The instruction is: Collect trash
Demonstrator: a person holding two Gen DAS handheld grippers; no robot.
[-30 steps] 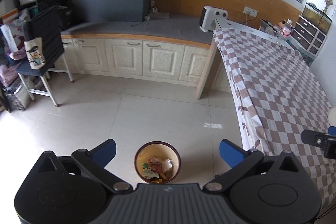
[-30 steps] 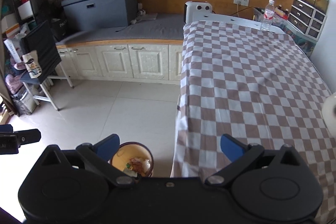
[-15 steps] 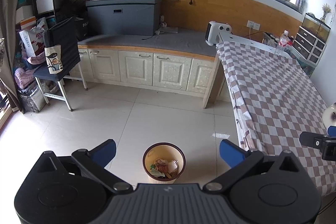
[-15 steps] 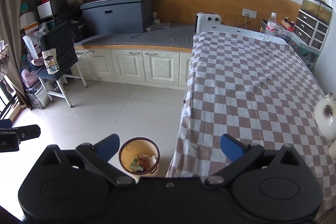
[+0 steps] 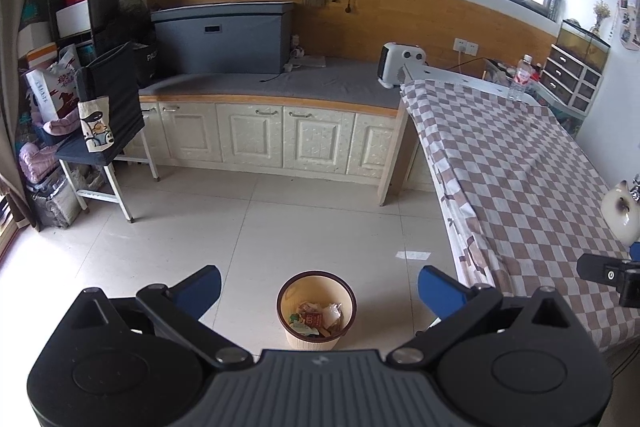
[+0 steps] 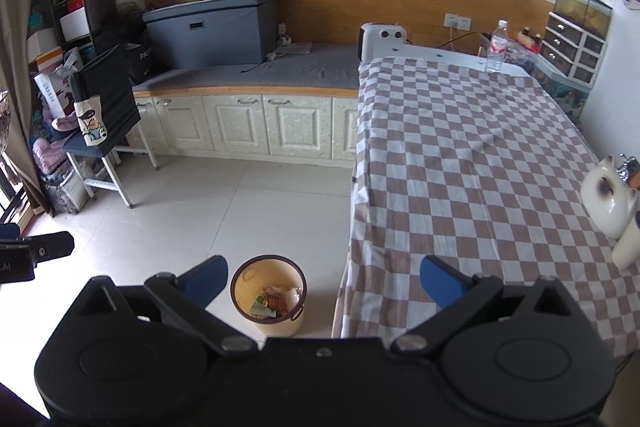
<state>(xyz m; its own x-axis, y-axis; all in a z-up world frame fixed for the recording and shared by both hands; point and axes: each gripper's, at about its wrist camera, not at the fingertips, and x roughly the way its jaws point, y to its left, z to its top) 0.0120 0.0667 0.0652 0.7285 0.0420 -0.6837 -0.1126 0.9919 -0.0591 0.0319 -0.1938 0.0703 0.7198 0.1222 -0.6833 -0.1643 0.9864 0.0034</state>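
A round beige waste bin (image 5: 317,310) with a dark rim stands on the tiled floor, with several crumpled wrappers (image 5: 318,319) inside. My left gripper (image 5: 318,285) hangs open well above it, nothing between its blue fingers. In the right wrist view the bin (image 6: 269,299) sits beside the table's near left corner, and my right gripper (image 6: 322,283) is open and empty, straddling the bin and the checked tablecloth (image 6: 460,163). The tip of the right gripper (image 5: 608,273) shows at the right edge of the left view.
A long table with a brown-and-white checked cloth (image 5: 512,163) fills the right side. On it stand a white cat-shaped vase (image 6: 608,199) and a water bottle (image 6: 495,47). Cream cabinets (image 5: 276,135) line the far wall, a stool with bags (image 5: 104,131) stands at the left, and a paper scrap (image 5: 414,255) lies on the floor.
Both grippers have risen and pulled back from the bin. The bin looks smaller and farther below, and more of the wall and hanging bags shows. Both stay open.
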